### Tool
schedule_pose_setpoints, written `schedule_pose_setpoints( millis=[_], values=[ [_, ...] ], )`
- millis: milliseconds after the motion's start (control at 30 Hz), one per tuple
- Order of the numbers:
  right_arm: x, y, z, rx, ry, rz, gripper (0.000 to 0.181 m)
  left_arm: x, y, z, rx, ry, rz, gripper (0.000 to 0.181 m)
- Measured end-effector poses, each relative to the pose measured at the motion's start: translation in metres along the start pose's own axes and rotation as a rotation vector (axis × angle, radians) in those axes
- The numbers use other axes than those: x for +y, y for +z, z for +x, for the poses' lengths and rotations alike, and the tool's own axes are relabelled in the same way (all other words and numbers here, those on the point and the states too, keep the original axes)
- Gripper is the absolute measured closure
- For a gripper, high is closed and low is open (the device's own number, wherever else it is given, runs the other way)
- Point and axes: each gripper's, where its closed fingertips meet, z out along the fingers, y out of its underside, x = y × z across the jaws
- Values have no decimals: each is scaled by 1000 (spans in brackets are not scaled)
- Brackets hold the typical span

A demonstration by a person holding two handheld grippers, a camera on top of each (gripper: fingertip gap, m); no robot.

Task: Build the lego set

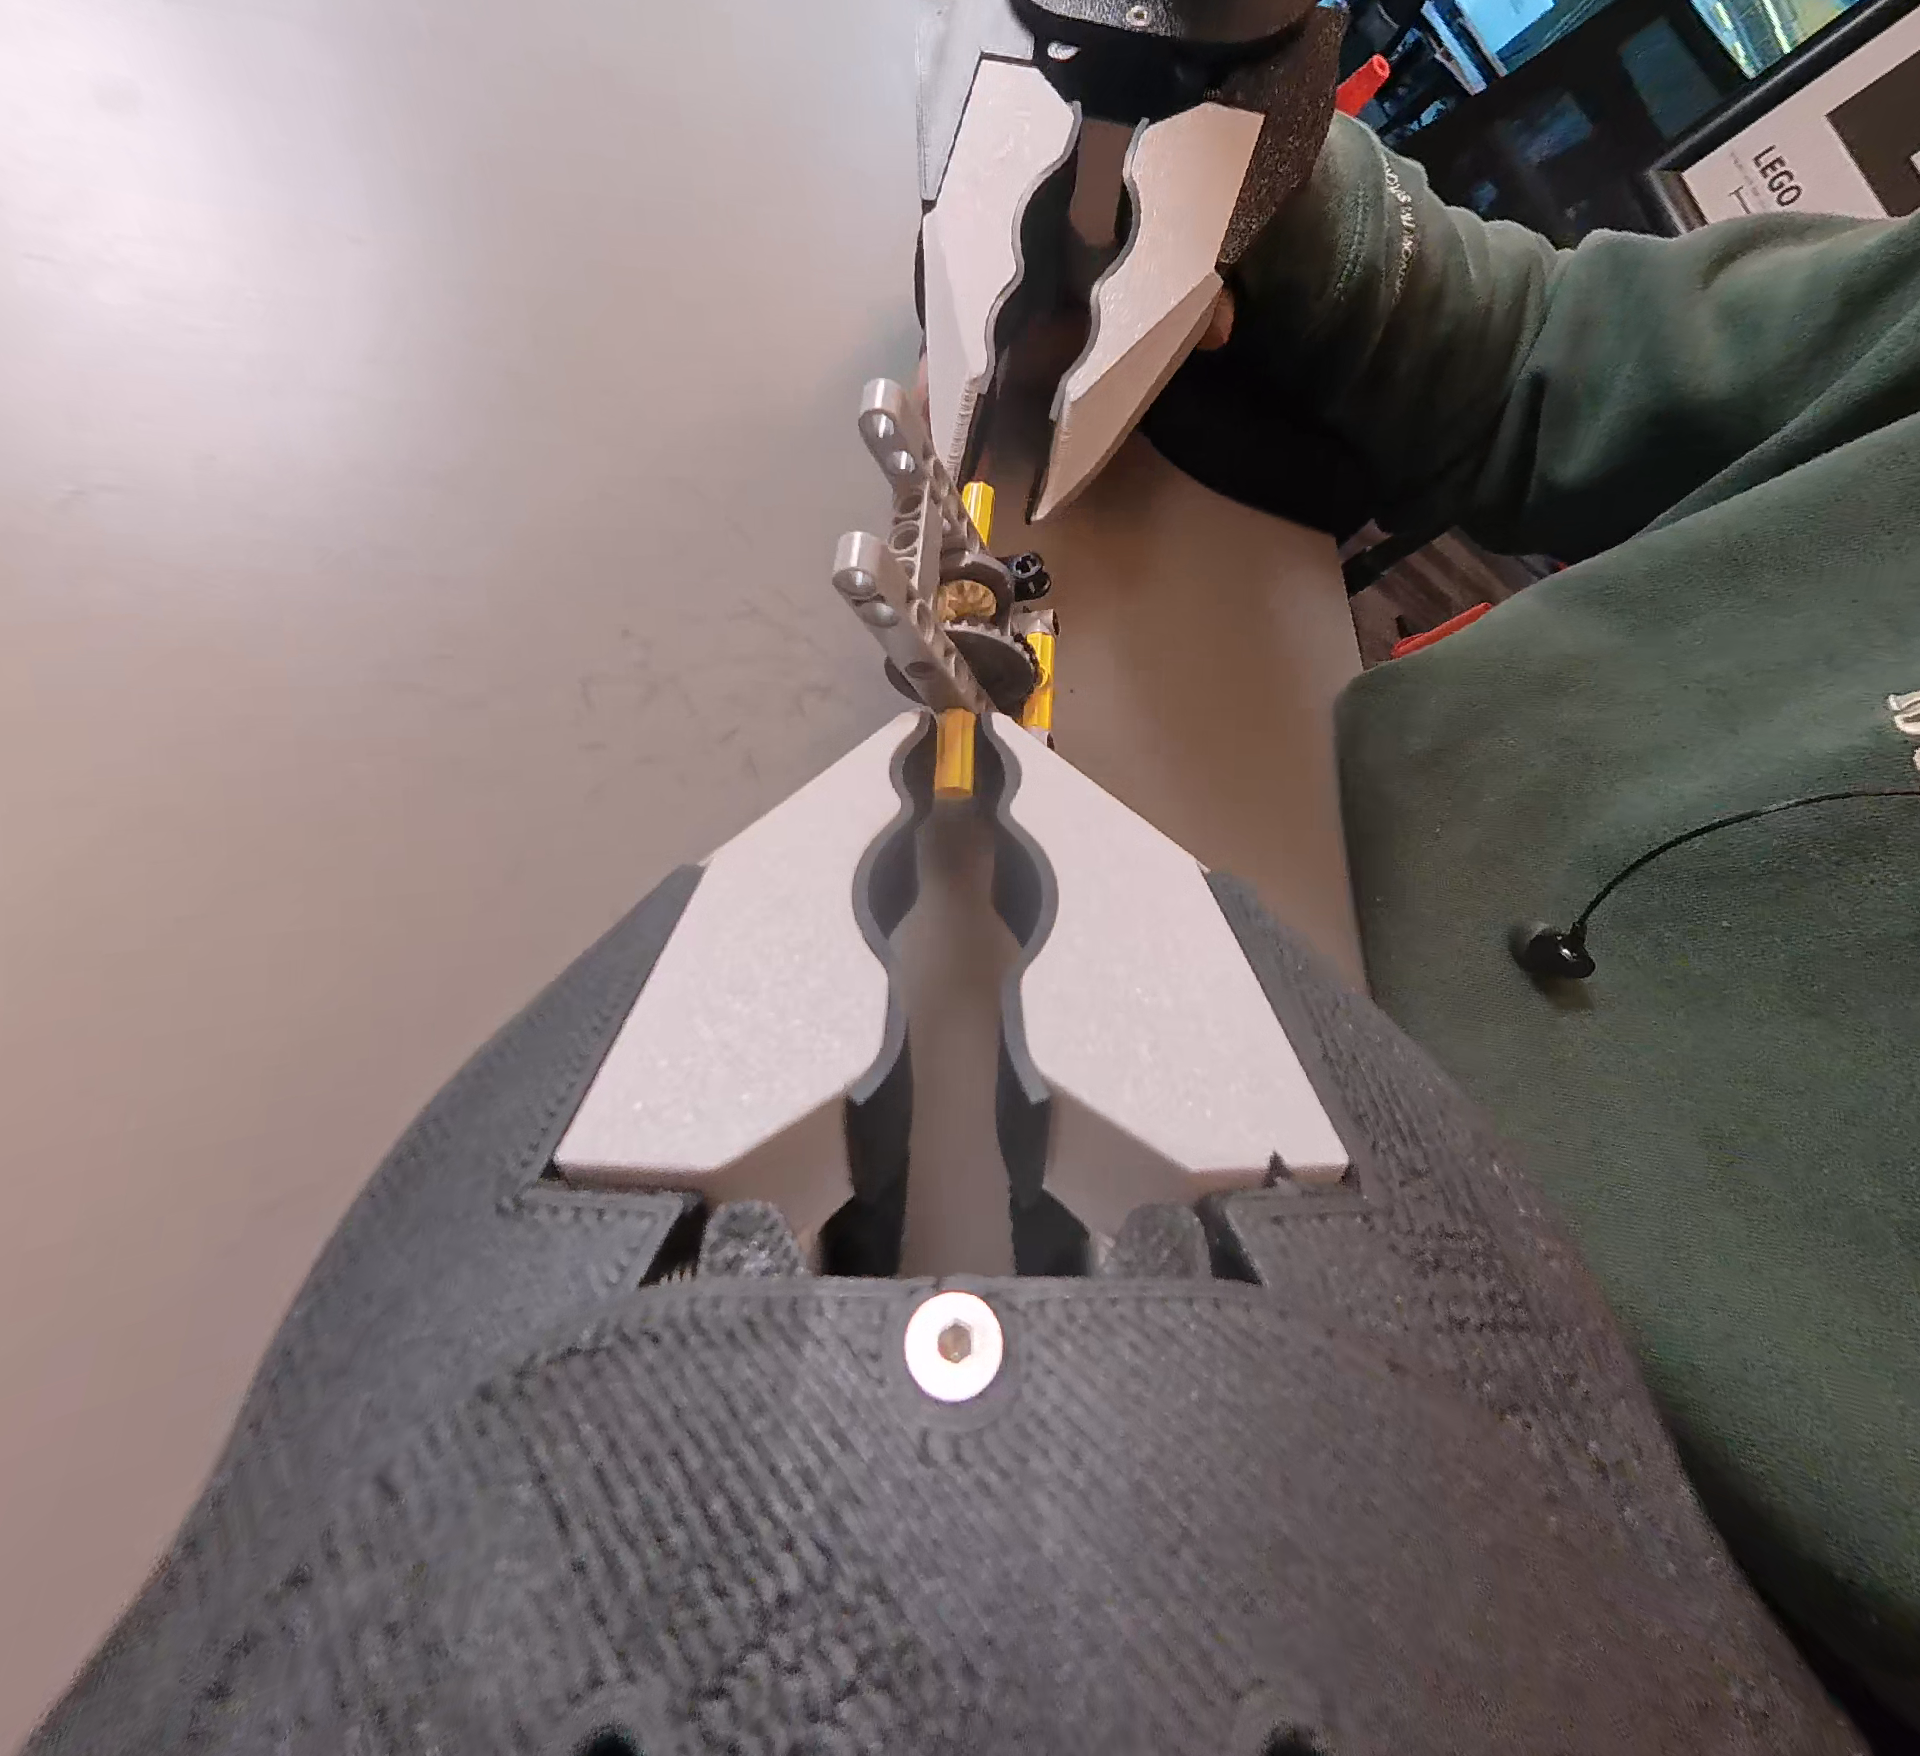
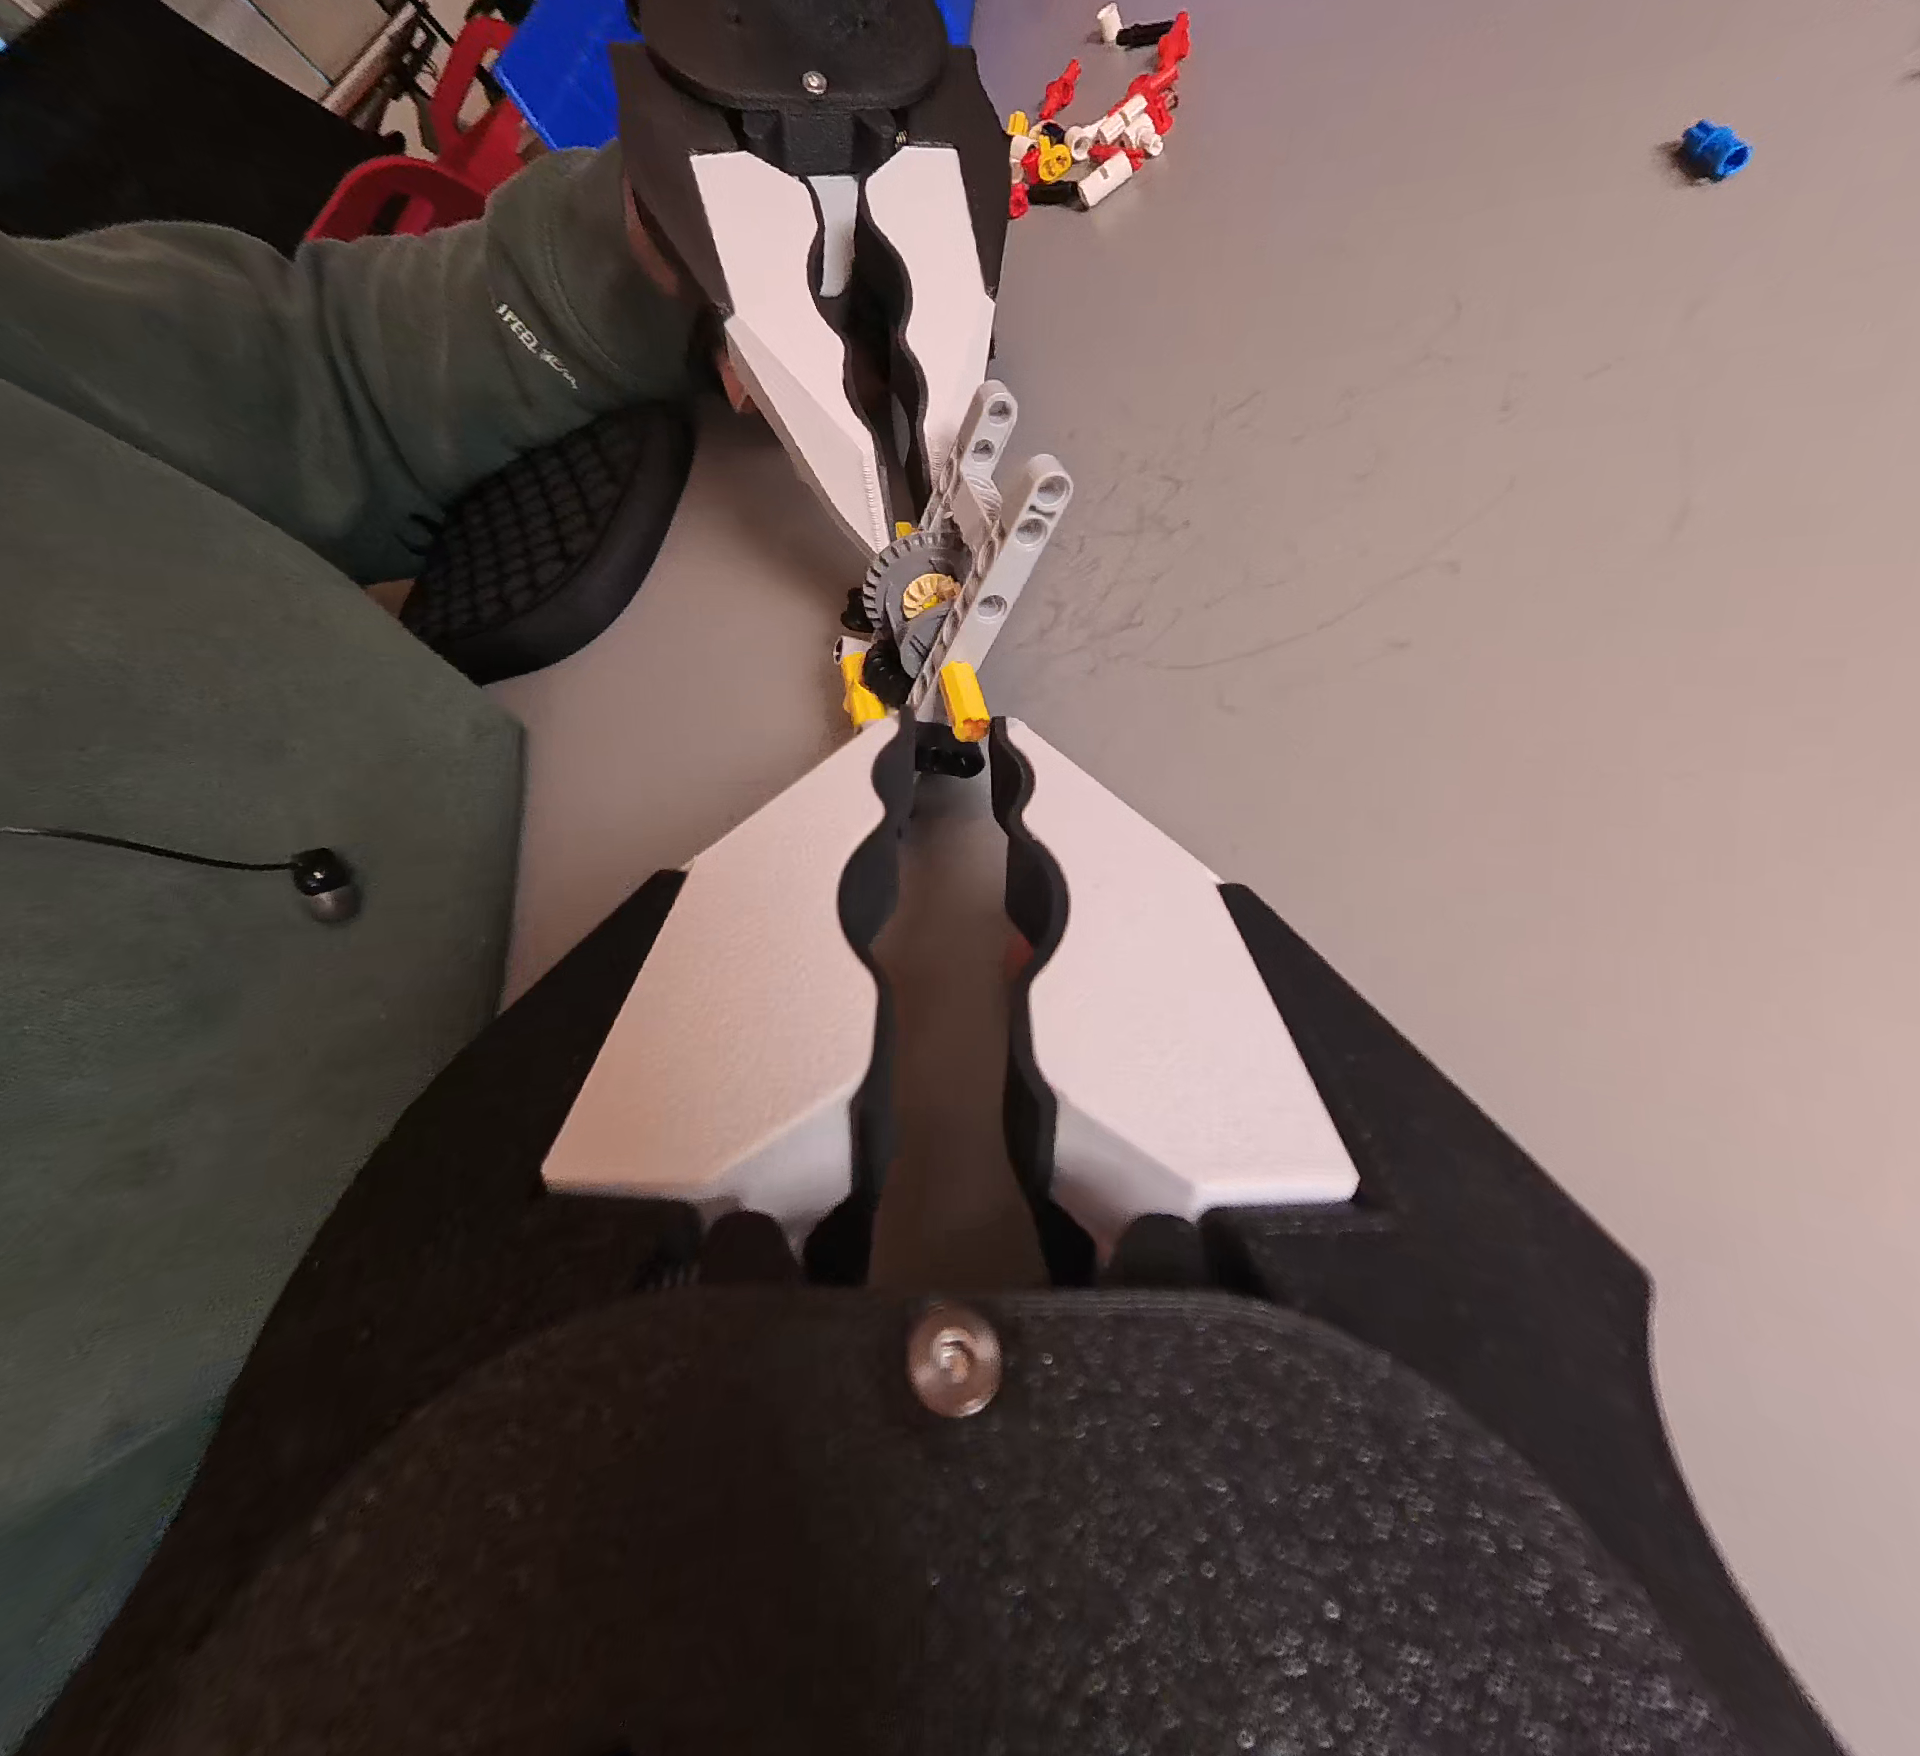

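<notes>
Left wrist view, left hand-held gripper (image 1: 954,750): fingers drawn together on a yellow axle (image 1: 954,761) sticking out of the near end of the lego assembly (image 1: 940,605).
Left wrist view, assembly: grey holed beams, a dark gear and a small tan gear, held up between the two tools over the tabletop (image 1: 364,459).
Left wrist view, right hand-held gripper (image 1: 1003,501): comes in from the far side; fingers stand slightly apart at the tips, its left finger just beside the far beam. Cannot tell from here whether it grips.
Left wrist view, person: green sleeve (image 1: 1558,376) at right.

Right wrist view, right hand-held gripper (image 2: 951,735): fingertips a little apart around a black pin (image 2: 945,758) and yellow stub at the assembly's near end; a firm clamp is not visible.
Right wrist view, left tool (image 2: 894,501): pinched onto the far side of the assembly by the gear.
Right wrist view, spare parts: a heap of red, white and yellow pieces (image 2: 1096,137) far right, blue pieces (image 2: 1714,151) farther right, blue bin (image 2: 582,54) far left.

Risk: the whole build likely hangs on one axle; it could swivel or slide off if the right tool pushes sideways.
Risk: pressing off-line could pop the beams apart or unseat the gears.
</notes>
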Motion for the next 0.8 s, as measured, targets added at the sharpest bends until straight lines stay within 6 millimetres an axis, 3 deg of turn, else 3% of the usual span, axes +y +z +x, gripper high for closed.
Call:
schedule_pose_setpoints(
  millis=[600, 700, 800],
  values=[
    [8, 7, 0, 62, -140, -84, 175, 3, 1, -4, -37, 35, -28, 176],
    [7, 4, -1, 97, -226, -100, 158, 4, 0, -6, -56, 49, -32, 175],
    [10, 2, -1, 124, -289, -112, 157, 4, -2, -8, -77, 78, -31, 169]
  ],
)
